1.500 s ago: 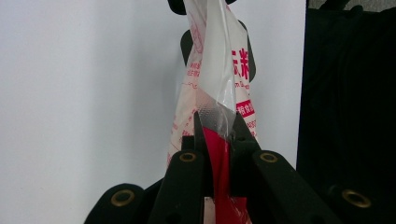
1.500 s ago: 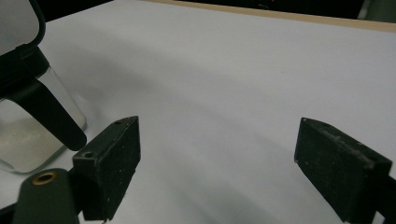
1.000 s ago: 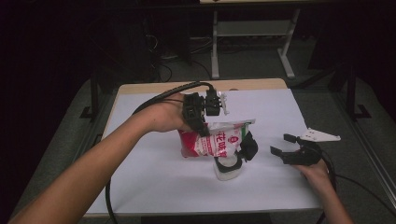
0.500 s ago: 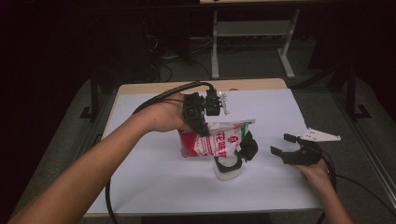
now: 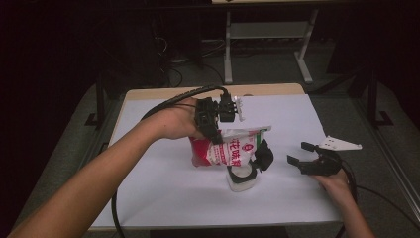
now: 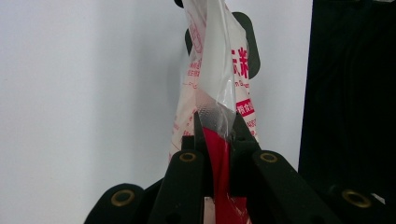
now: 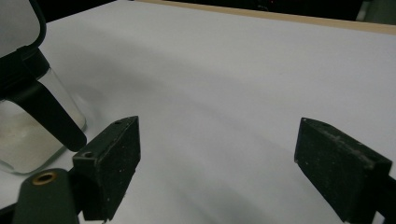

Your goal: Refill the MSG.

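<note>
Bag [image 5: 225, 151] of red-and-white plastic, printed with characters, hung tipped over glass jar [image 5: 241, 176] near mid-table. Pinched at its upper edge by left gripper [image 5: 216, 133], jaws clenched on the film [image 6: 212, 116]. Jar stood on white table [image 5: 163, 188], black hinged lid [image 5: 262, 154] raised. Right gripper [image 5: 303, 154] rested well apart on the tabletop, jaws spread wide [image 7: 212, 161], grasping nothing.
</note>
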`<state>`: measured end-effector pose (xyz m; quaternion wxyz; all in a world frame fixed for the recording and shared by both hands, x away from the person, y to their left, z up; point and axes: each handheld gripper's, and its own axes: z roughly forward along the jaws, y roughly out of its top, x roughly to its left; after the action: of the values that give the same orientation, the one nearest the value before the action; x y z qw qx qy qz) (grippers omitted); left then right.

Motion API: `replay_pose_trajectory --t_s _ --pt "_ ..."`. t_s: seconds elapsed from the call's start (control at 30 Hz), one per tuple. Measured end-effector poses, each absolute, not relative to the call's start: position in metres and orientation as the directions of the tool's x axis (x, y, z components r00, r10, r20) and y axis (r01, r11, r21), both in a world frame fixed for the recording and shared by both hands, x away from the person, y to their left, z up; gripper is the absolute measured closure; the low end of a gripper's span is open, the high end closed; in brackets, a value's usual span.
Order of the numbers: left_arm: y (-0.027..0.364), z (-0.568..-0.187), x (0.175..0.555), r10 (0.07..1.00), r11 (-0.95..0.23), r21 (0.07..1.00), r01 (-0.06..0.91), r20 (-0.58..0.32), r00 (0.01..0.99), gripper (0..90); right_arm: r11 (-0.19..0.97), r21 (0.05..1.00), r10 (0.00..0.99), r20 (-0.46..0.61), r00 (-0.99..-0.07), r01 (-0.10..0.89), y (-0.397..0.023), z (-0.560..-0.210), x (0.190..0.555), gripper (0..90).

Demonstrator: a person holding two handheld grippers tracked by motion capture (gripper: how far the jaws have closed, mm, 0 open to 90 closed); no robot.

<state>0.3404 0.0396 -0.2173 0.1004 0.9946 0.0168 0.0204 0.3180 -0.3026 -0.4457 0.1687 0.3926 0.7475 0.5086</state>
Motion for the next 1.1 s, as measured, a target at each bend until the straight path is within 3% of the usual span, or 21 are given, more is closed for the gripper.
replay_pose_trajectory --t_s 1.1 --pt "0.0338 -0.2158 0.34 0.027 -0.988 0.154 0.02 0.046 0.999 86.4 0.17 0.894 0.759 0.149 -0.633 0.414 -0.3036 -0.4453 0.318 14.0"
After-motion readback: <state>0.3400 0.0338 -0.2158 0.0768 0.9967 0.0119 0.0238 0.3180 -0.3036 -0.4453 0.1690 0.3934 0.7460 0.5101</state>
